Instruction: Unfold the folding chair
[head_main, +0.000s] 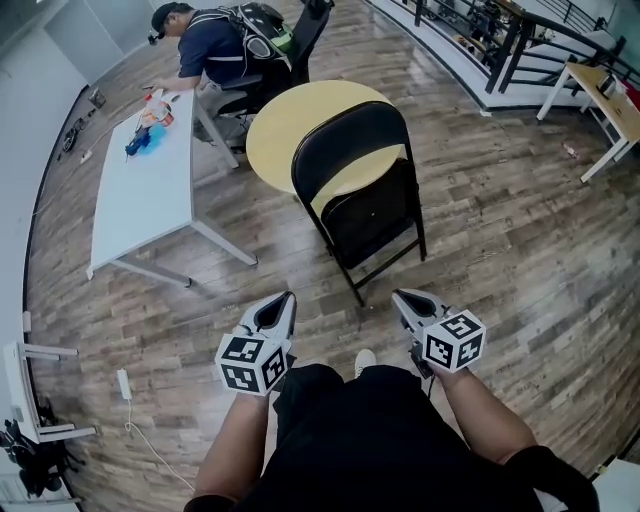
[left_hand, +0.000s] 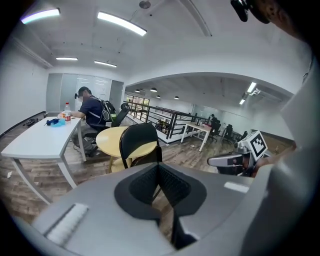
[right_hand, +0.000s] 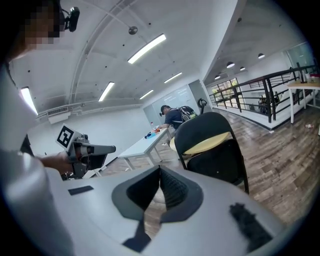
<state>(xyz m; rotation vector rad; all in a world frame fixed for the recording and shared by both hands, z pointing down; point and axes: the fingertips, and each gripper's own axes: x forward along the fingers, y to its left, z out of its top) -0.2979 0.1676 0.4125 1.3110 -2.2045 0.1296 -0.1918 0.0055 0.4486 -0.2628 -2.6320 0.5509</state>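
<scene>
**Mia:** What do we see from up on our head?

**Ben:** We see the black folding chair (head_main: 365, 190) standing on the wooden floor (head_main: 500, 250), a bit far in front of us. Right behind it is a round yellow table (head_main: 290, 115). The chair's seat looks tipped up toward its back, but we can't tell for sure.

**Mia:** And our two tools?

**Ben:** The left gripper (head_main: 288, 297) and the right gripper (head_main: 400, 296) are near us, side by side, and both point at the chair. Neither one touches it. Far on the left is a long white table (head_main: 140, 200), and a person (head_main: 215, 45) sits at its far end.

**Mia:** What do we see in the left gripper view?

**Ben:** Its jaws are pressed together with nothing between them. The chair is straight ahead, past the tips. The right gripper shows on the right, and a dark railing (left_hand: 165, 122) runs far behind.

**Mia:** And in the right gripper view?

**Ben:** Those jaws are pressed together too, and they hold nothing. The chair stands ahead, a little to the right. The left gripper shows on the left.
</scene>
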